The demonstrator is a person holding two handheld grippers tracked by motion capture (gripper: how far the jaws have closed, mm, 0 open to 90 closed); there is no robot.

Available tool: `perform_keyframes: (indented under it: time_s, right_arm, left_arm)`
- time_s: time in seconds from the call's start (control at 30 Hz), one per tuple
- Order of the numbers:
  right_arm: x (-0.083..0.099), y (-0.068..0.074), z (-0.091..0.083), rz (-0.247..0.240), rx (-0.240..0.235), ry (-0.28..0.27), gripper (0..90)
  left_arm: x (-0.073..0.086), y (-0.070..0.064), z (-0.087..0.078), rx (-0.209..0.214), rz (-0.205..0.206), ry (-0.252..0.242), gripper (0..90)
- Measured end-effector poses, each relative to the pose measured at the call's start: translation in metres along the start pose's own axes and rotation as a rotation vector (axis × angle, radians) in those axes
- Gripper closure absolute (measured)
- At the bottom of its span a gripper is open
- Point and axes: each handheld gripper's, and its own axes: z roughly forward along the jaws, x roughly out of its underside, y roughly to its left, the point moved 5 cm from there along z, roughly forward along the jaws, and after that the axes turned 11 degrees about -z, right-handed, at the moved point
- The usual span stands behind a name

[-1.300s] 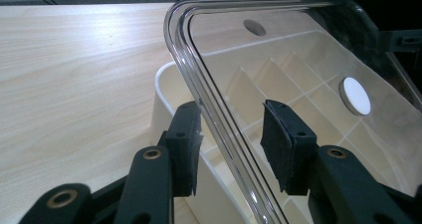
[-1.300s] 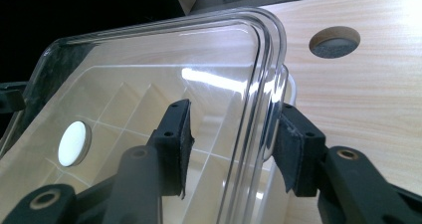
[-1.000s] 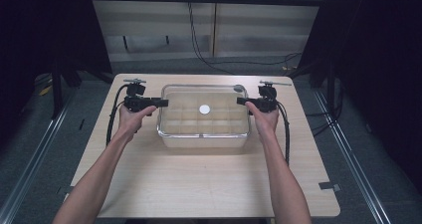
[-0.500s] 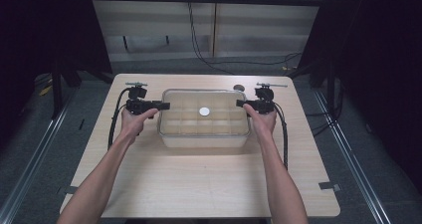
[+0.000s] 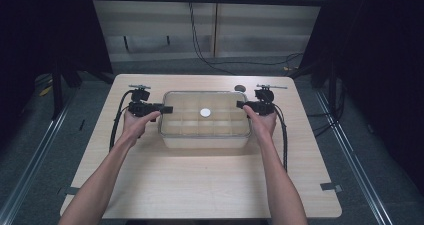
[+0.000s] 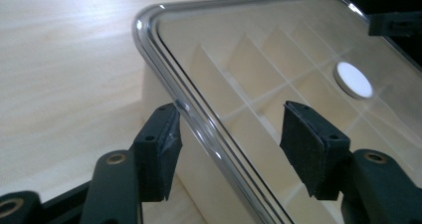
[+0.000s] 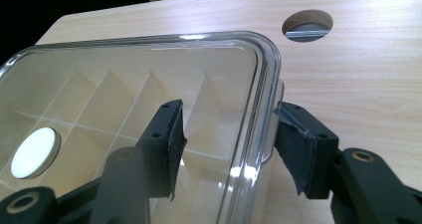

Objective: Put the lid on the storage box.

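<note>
— While both grippers sit at the short ends of that clear compartment box (image 5: 205, 119), which way does it lie from them?

— Straight between them. Its long axis runs left to right across the table (image 5: 200, 185), so the left gripper (image 5: 165, 108) faces its left end and the right gripper (image 5: 241, 105) its right end. Neither hand is nearer; each is at its own end.

— Have they got hold of it?

— Not clamped, as far as I can see. In the left gripper view the jaws stand apart, straddling the lid rim (image 6: 169, 74), one pad outside the wall and one over the lid. The right gripper view shows the same: open jaws either side of the rim (image 7: 266, 84), with gaps showing.

— What's inside?

— Dividers, and a white round disc (image 5: 205, 112) near the middle of the lid.

— And the surroundings?

— Pale wooden tabletop with a round cable hole (image 5: 240, 88) just behind the box's right corner. Dark curtains to the sides, grey floor, cables trailing along the back wall. I'd guess a level two-ended lift depends on both jaws closing evenly.
</note>
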Motion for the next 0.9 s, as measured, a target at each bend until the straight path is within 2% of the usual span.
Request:
perform_keyframes:
  time_s: [0.1, 0.17, 0.2, 0.3, 0.4, 0.47, 0.63, 0.67, 0.7, 0.8, 0.83, 0.9]
  right_arm:
    - [0.001, 0.001, -0.001, 0.002, -0.005, -0.001, 44.5]
    - [0.002, 0.002, -0.001, 0.007, -0.014, 0.006, 42.3]
    - [0.002, 0.002, -0.001, 0.007, -0.014, 0.006, 42.3]
    - [0.005, 0.006, -0.004, -0.034, -0.024, 0.020, 38.1]
    - [0.006, 0.008, -0.009, -0.030, -0.032, 0.019, 33.9]
    - [0.005, 0.009, -0.014, -0.028, -0.039, -0.008, 33.2]
    - [0.000, 0.011, -0.026, -0.047, -0.044, -0.032, 29.9]
    - [0.000, 0.011, -0.026, -0.047, -0.044, -0.032, 29.9]
    - [-0.001, 0.013, -0.031, -0.052, -0.054, -0.037, 29.7]
    - [-0.001, 0.017, -0.036, -0.066, -0.066, -0.045, 29.4]
    - [-0.001, 0.018, -0.038, -0.073, -0.064, -0.048, 29.6]
    - [0.001, 0.021, -0.043, -0.088, -0.071, -0.051, 31.7]
  left_arm:
    - [0.005, -0.002, -0.003, 0.014, -0.003, 0.003, 39.6]
    - [0.006, -0.001, -0.006, 0.007, 0.001, -0.008, 40.6]
    - [0.006, -0.001, -0.006, 0.007, 0.001, -0.008, 39.0]
    - [0.012, 0.000, -0.009, -0.005, -0.008, -0.007, 31.8]
    - [0.015, 0.001, -0.012, -0.010, -0.013, -0.011, 28.3]
    - [0.017, -0.001, -0.016, -0.028, -0.002, -0.010, 26.9]
    - [0.017, -0.007, -0.024, -0.018, 0.012, -0.026, 22.8]
    - [0.017, -0.007, -0.024, -0.018, 0.012, -0.026, 22.5]
    - [0.018, -0.009, -0.026, -0.027, 0.028, -0.037, 22.4]
    - [0.020, -0.012, -0.029, -0.006, 0.040, -0.040, 24.8]
    - [0.022, -0.014, -0.034, -0.038, 0.061, -0.073, 28.5]
    - [0.024, -0.015, -0.036, -0.038, 0.076, -0.065, 31.4]
